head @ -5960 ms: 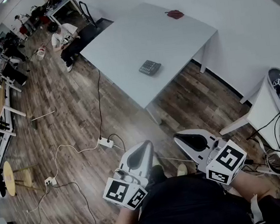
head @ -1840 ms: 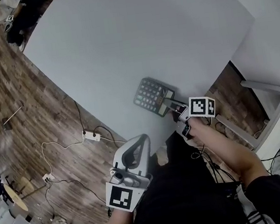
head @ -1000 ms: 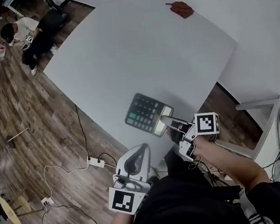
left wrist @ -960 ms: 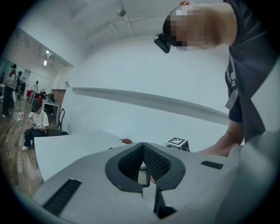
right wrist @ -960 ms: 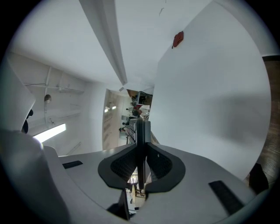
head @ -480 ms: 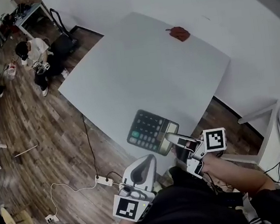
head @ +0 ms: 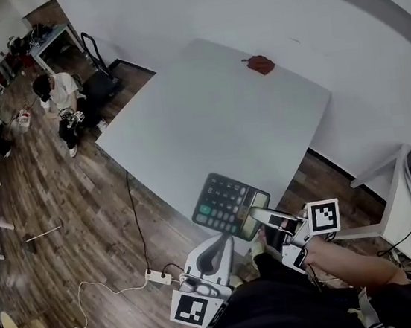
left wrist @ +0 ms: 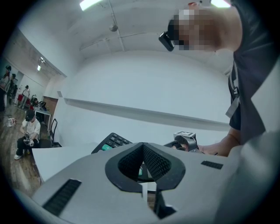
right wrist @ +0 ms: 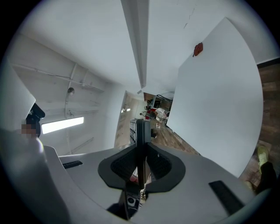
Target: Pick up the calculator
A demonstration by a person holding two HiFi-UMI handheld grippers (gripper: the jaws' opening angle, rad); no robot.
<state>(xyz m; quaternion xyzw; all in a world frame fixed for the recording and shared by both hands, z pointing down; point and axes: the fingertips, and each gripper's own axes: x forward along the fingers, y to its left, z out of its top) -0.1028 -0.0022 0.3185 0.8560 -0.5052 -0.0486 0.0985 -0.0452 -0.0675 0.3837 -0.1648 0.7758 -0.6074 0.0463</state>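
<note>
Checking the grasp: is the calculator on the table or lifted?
Lifted: right gripper shut on calculator, holding it clear of the table.

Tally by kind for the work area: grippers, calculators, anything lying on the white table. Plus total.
Grippers: 2, the left gripper shut and empty, the right gripper shut on the calculator
Calculator: 1, held up at the near edge of the table
Small red object: 1, near the table's far corner
Total: 4

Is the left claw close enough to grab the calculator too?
Probably yes. The calculator, held by the right claw, hangs just ahead of the left claw with nothing between, but that claw is shut.
</note>
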